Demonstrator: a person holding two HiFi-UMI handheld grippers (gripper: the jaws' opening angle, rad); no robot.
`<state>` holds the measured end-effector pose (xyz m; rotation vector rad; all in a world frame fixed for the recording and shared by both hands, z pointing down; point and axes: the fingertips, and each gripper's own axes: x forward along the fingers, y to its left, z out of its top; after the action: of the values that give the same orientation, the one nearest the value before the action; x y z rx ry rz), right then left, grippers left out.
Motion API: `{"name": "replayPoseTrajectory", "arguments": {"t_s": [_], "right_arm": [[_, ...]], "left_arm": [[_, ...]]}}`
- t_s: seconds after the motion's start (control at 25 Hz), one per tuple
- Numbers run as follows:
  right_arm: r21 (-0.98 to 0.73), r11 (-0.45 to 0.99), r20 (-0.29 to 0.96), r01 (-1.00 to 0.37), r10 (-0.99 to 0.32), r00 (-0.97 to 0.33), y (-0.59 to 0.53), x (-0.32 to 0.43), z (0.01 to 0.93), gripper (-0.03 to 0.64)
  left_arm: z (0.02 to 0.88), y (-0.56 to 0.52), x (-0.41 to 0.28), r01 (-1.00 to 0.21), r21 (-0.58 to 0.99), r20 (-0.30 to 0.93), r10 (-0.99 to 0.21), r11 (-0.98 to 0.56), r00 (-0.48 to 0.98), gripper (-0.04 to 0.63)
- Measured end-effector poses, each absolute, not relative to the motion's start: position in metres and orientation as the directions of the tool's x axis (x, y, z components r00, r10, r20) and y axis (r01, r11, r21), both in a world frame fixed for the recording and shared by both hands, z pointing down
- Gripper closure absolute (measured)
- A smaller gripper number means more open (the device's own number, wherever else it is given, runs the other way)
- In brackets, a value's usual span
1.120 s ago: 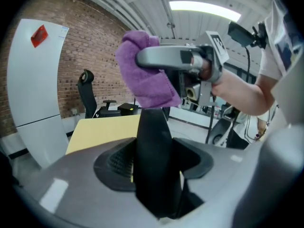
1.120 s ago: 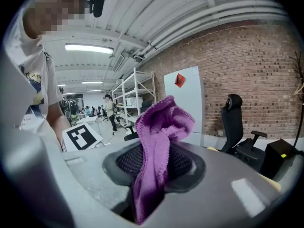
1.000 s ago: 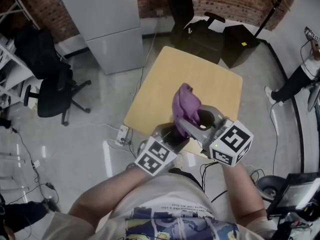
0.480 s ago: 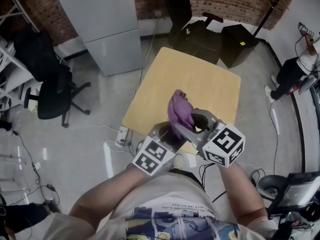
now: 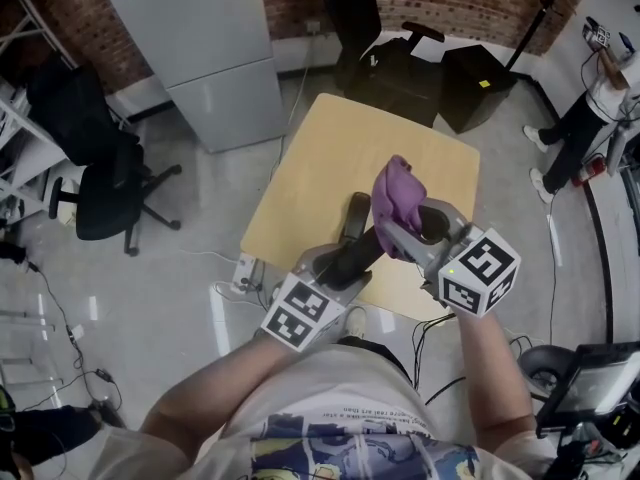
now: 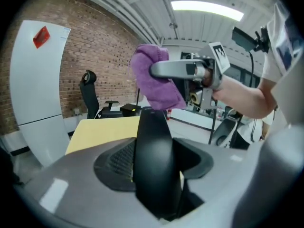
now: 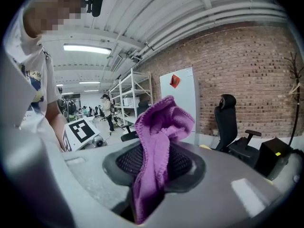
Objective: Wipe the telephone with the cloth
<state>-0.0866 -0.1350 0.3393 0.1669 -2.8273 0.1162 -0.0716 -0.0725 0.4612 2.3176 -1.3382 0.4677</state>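
Observation:
My left gripper [image 5: 343,260] is shut on a black telephone handset [image 5: 352,236], held above the near edge of the yellow table [image 5: 330,158]. In the left gripper view the handset [image 6: 154,156] stands up between the jaws. A bunched purple cloth [image 5: 397,194] is pinched in my right gripper [image 5: 407,228], which hangs just right of the handset. The cloth is apart from the handset's far end. The right gripper view shows the cloth [image 7: 159,137] rising out of the closed jaws. From the left gripper view, the cloth [image 6: 153,80] hangs above the handset's tip.
A grey cabinet [image 5: 205,53] stands beyond the table's left corner. A black office chair [image 5: 105,188] is on the floor at left. Black cases and a chair [image 5: 415,68] sit past the table's far edge. A person [image 5: 585,128] stands at right.
The right gripper has carried the cloth to the right, off the handset. The handset's far end, covered by the cloth before, now shows. The left gripper kept still.

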Motion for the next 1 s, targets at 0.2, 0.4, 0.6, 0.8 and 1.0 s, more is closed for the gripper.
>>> {"name": "replayPoseTrajectory", "arguments": {"t_s": [0.2, 0.4, 0.6, 0.8, 1.0], "right_arm": [[-0.070, 0.996, 0.286, -0.063, -0.041, -0.957, -0.112, -0.097, 0.332, 0.506], [-0.091, 0.995, 0.283, 0.051, 0.075, -0.956, -0.074, -0.110, 0.336, 0.506], [-0.094, 0.993, 0.301, 0.070, 0.095, -0.949, -0.073, -0.110, 0.351, 0.506], [-0.090, 0.996, 0.308, -0.007, 0.022, -0.951, -0.110, -0.097, 0.353, 0.506], [-0.095, 0.991, 0.297, -0.094, -0.062, -0.953, -0.154, -0.080, 0.354, 0.506]], "left_arm": [[0.464, -0.078, -0.074, -0.880, 0.197, 0.484, -0.737, -0.433, 0.471, 0.341], [0.465, -0.085, -0.070, -0.879, 0.207, 0.483, -0.736, -0.430, 0.474, 0.341], [0.465, -0.089, -0.069, -0.879, 0.214, 0.479, -0.738, -0.427, 0.475, 0.341], [0.461, -0.090, -0.078, -0.883, 0.230, 0.472, -0.746, -0.410, 0.470, 0.342], [0.462, -0.094, -0.087, -0.894, 0.237, 0.476, -0.757, -0.379, 0.447, 0.342]]}}
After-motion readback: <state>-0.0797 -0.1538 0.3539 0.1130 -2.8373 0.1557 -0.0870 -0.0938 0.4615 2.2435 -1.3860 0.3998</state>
